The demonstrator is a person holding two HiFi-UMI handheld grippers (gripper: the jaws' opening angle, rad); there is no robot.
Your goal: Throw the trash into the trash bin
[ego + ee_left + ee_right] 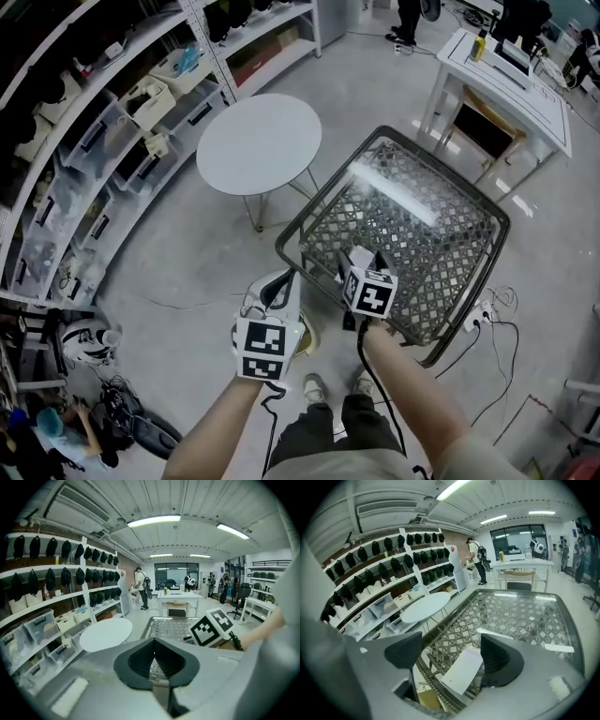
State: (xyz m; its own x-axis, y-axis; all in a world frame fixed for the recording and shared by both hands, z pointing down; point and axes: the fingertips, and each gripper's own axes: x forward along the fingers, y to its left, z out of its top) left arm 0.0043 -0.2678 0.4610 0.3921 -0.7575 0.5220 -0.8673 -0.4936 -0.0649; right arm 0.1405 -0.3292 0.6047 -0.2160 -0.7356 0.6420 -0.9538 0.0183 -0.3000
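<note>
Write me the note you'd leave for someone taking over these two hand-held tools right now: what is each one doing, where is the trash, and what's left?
Left tool: shut, nothing in it, held over the floor beside the table's near corner.
Right tool: jaws wide apart at the near edge of the woven glass-topped table. A white sheet shows between them, close to one pad, not clamped.
Bin: not visible in any view.
Done: nothing binned that I can see.
Left: probably close on the sheet, find the bin, drop it in.
</note>
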